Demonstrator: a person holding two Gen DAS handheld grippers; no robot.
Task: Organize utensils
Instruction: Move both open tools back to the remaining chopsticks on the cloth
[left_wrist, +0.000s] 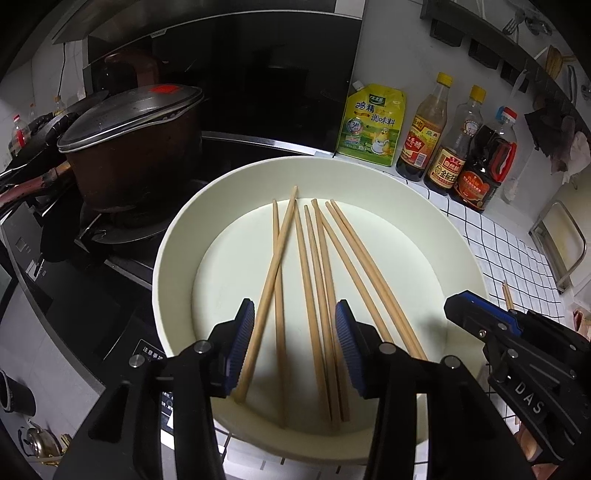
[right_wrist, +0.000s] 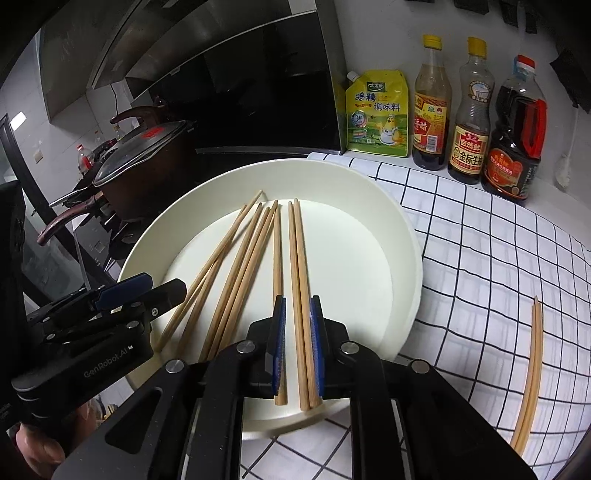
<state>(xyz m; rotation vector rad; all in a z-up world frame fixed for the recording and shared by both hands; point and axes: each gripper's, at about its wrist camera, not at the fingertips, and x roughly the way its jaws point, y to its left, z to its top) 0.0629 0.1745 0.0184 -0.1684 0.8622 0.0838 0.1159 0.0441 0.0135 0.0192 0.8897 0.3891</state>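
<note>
Several wooden chopsticks (left_wrist: 314, 280) lie in a round white basin (left_wrist: 177, 236), also seen in the right wrist view (right_wrist: 402, 236). My left gripper (left_wrist: 294, 314) is open above the basin's near side, its blue pads on either side of several chopsticks. My right gripper (right_wrist: 297, 308) hangs over the basin's near edge, its jaws narrowed around a pair of chopsticks (right_wrist: 300, 273) with small gaps still showing. It also shows at the right of the left wrist view (left_wrist: 476, 314). Another pair of chopsticks (right_wrist: 532, 373) lies on the checked cloth to the right.
A lidded brown pot (left_wrist: 129, 147) sits on the black stove to the left. A yellow seasoning pouch (right_wrist: 378, 114) and three sauce bottles (right_wrist: 471, 118) stand against the back wall. White cloth with black grid (right_wrist: 480, 240) covers the counter to the right.
</note>
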